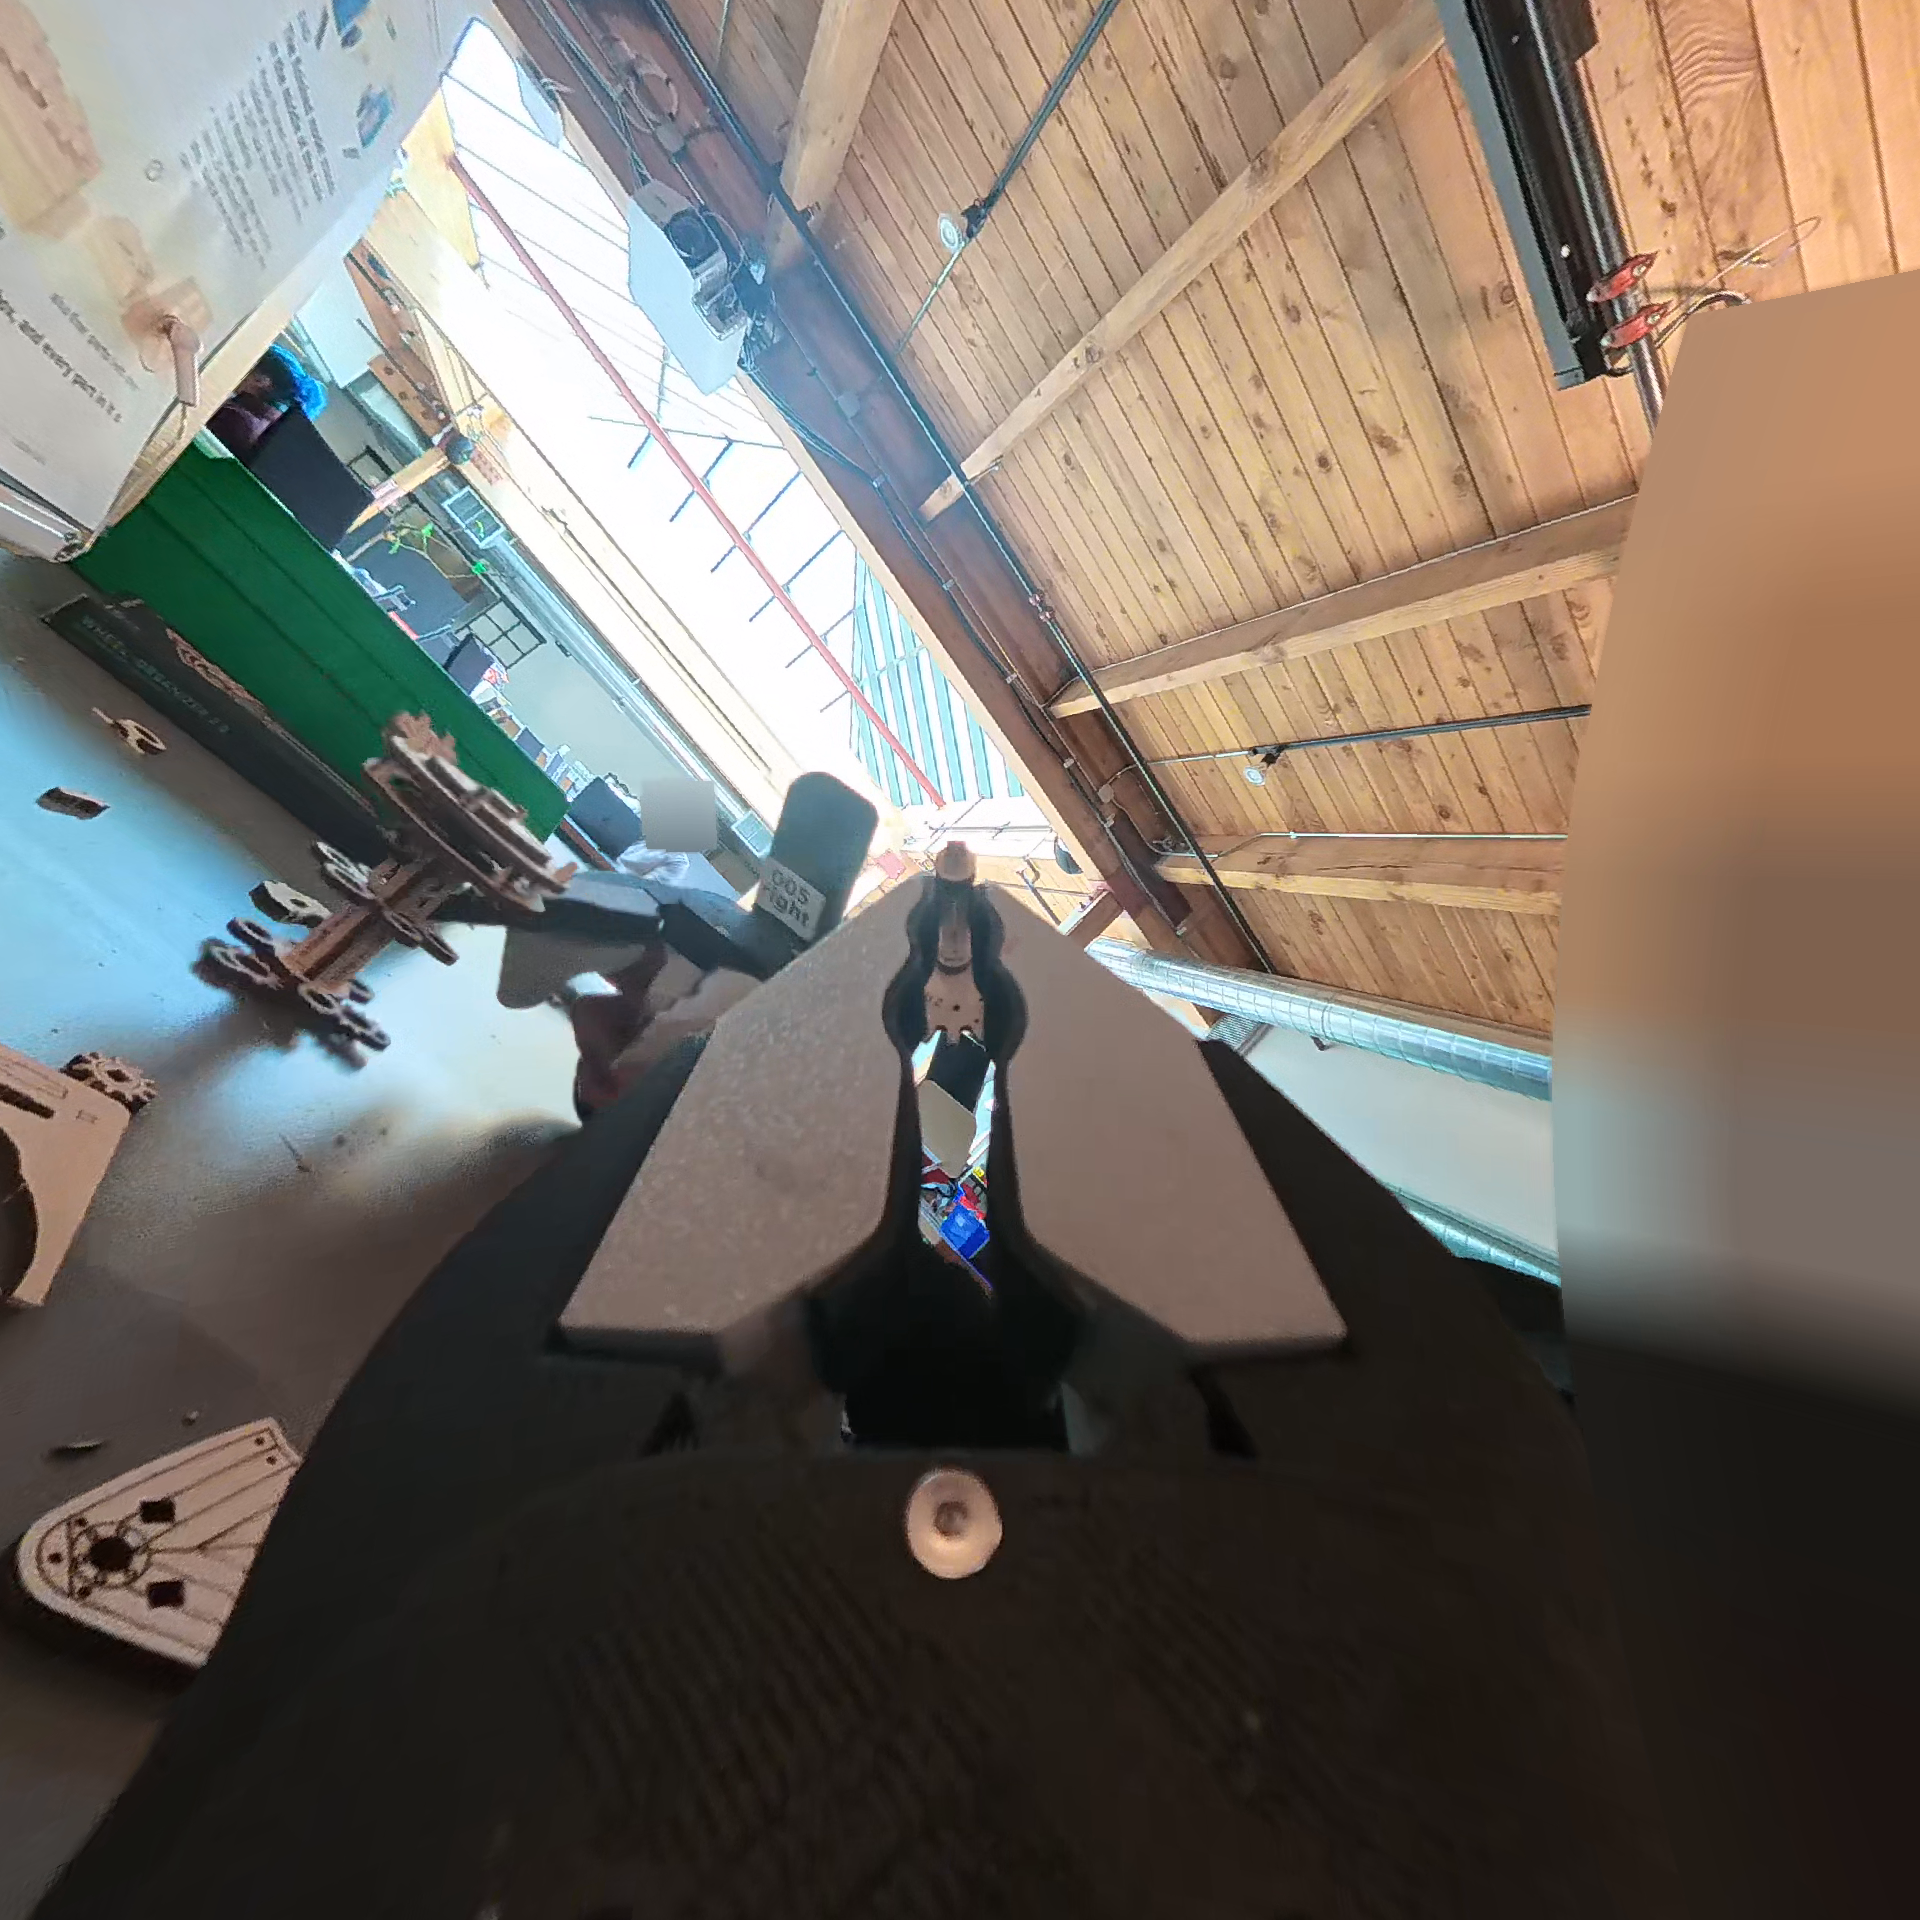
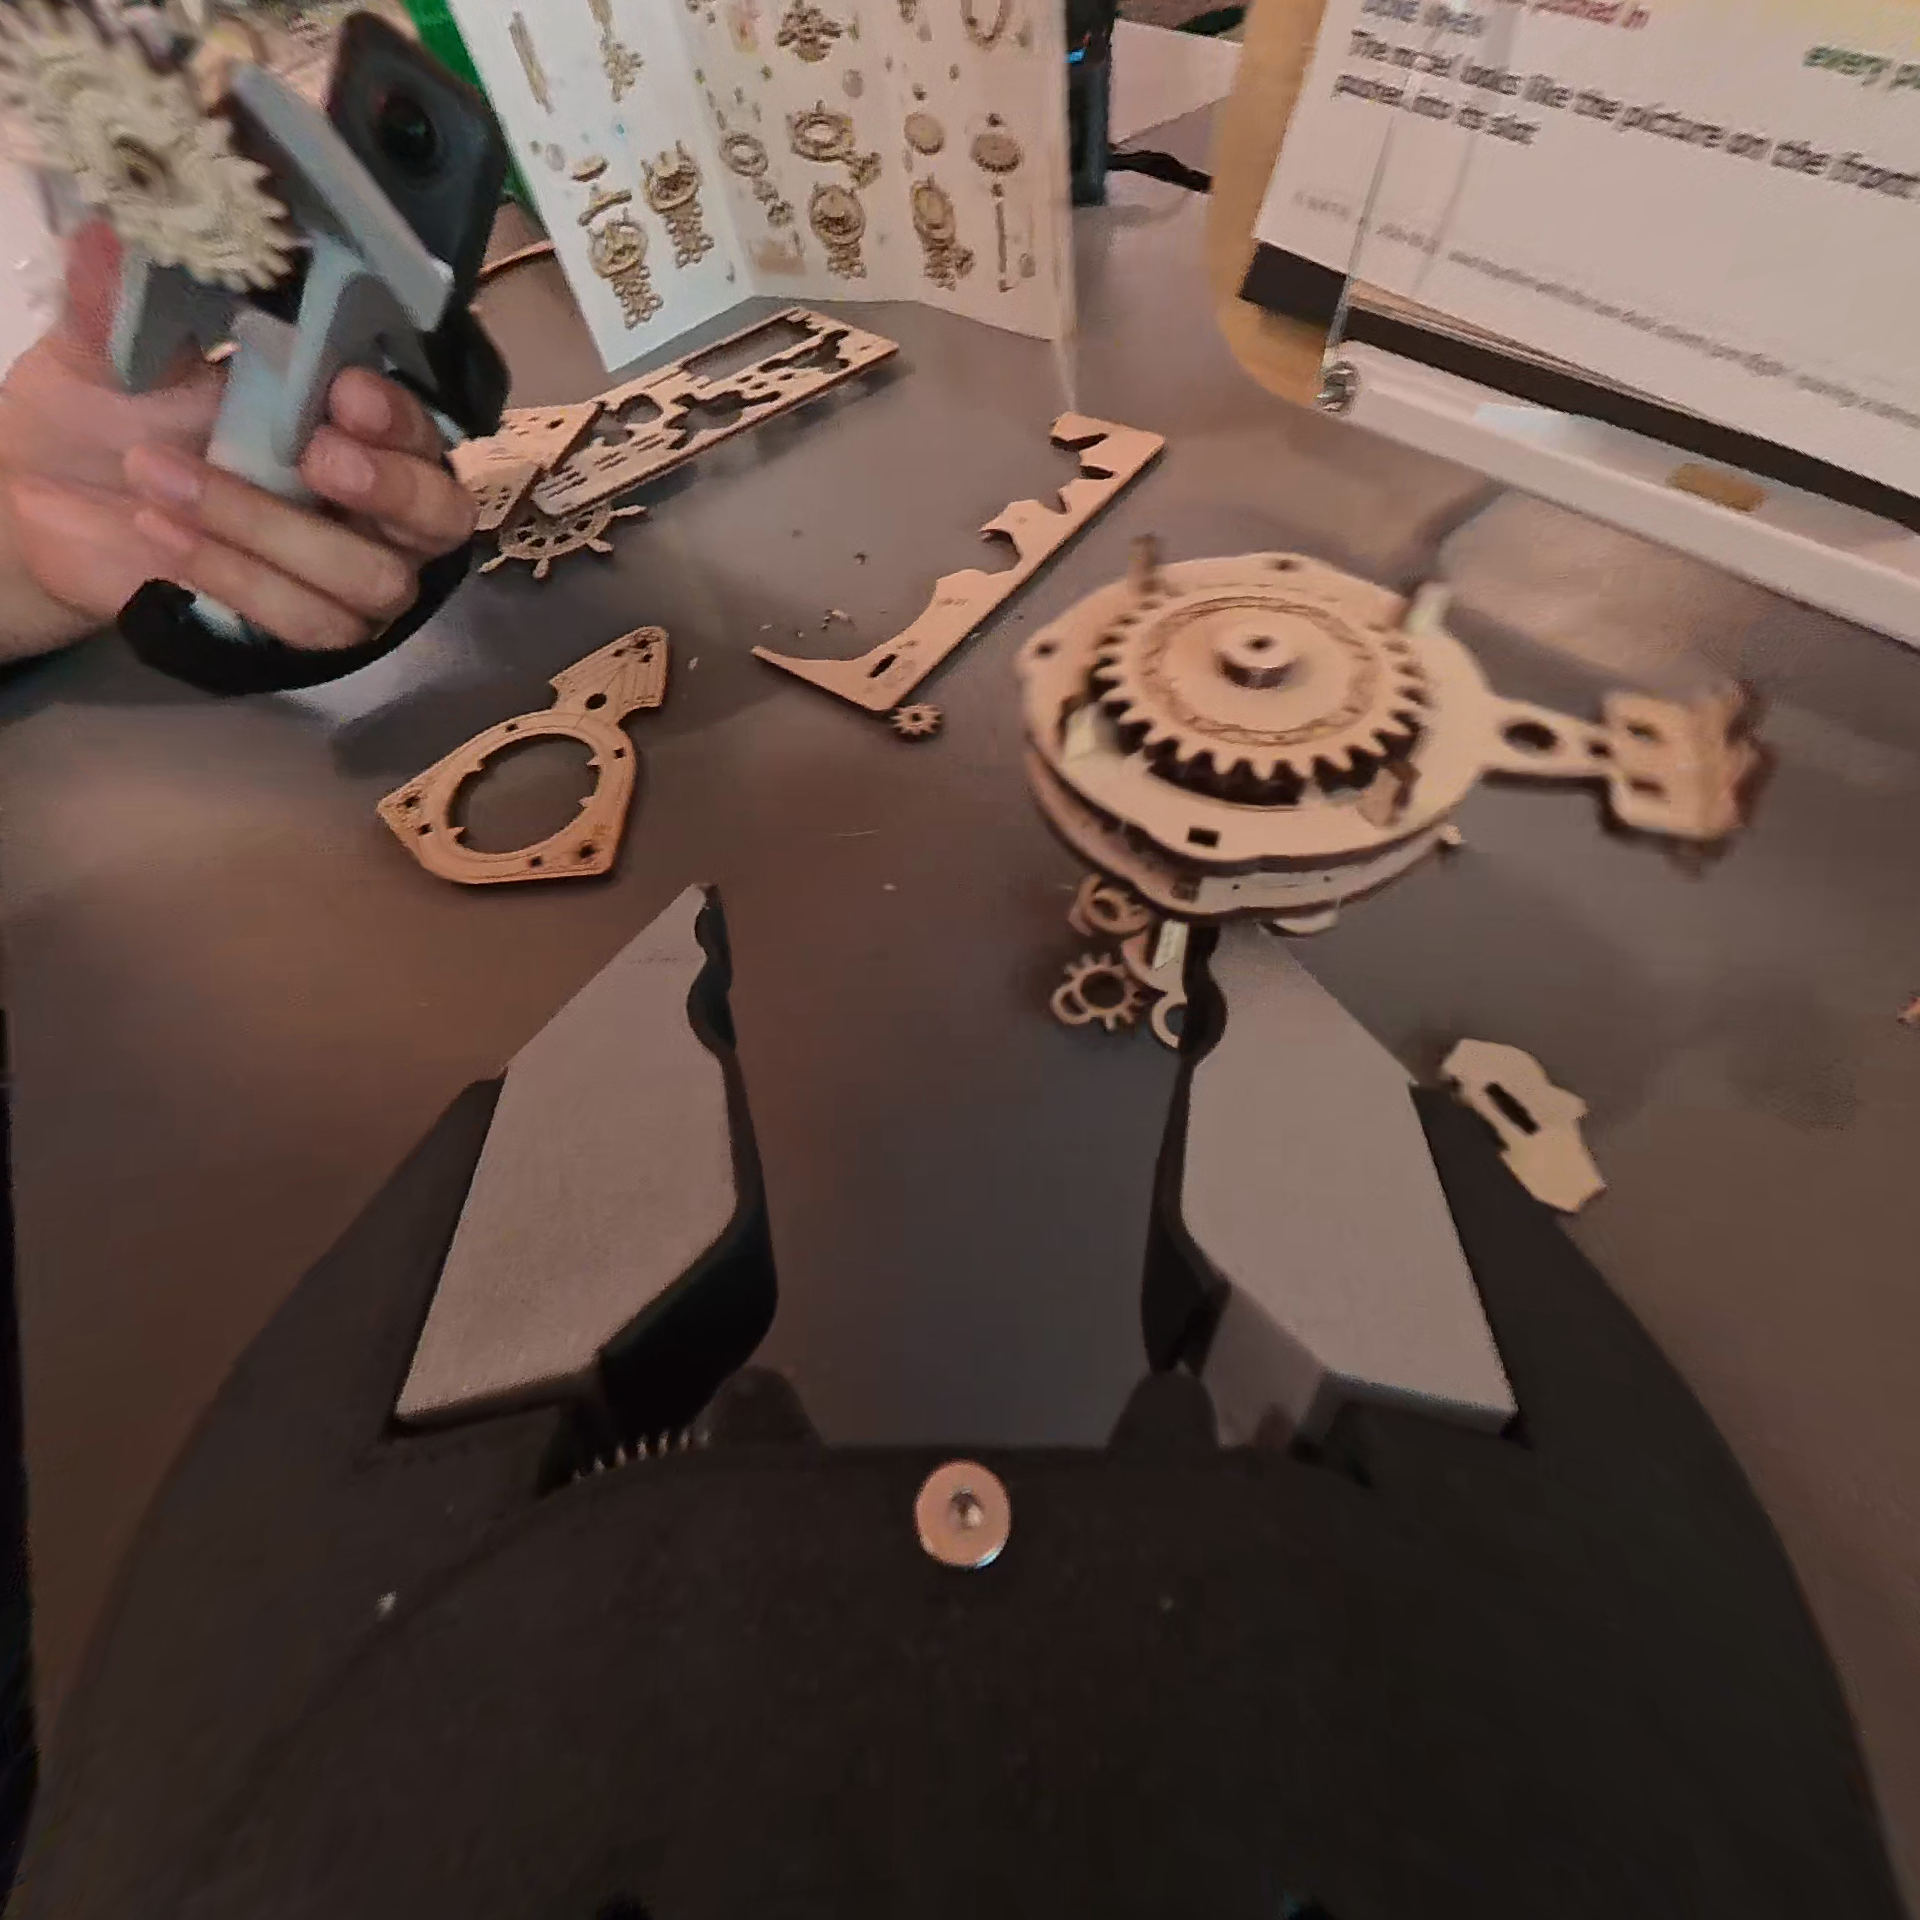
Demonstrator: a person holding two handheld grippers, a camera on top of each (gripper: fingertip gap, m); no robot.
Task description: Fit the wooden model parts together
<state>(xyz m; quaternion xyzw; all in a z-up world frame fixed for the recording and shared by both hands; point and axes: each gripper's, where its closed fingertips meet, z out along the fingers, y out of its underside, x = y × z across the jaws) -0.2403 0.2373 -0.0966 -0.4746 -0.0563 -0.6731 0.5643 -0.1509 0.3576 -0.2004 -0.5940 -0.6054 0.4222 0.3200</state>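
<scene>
Plywood parts lie scattered over a dark tabletop (image 2: 883, 1143). Far left, a hand (image 2: 208, 520) lifts the left gripper (image 2: 156, 177) clear of the surface, its grey tongs pinching a pale toothed wheel (image 2: 145, 166); from its own camera that wheel appears edge-on between the pressed-together tips (image 1: 951, 977), pointed at the timber ceiling (image 1: 1299, 416). Below the hand a flat ring-shaped plate (image 2: 520, 790) rests alone, with bare tabletop all round its edge. Behind it sit a punched-out sheet (image 2: 686, 416) and a folded instruction leaflet (image 2: 790, 156). A jagged offcut strip (image 2: 977, 582) lies in the middle. The right gripper (image 2: 961, 977) hangs low with tongs spread wide over open surface. Its right fingertip (image 2: 1262, 987) is just beside the geared wooden assembly (image 2: 1247, 717), near small loose cogs (image 2: 1101, 987). Farther right lies a small slotted piece (image 2: 1527, 1122), and a white box (image 2: 1610, 260) bounds the back edge.
</scene>
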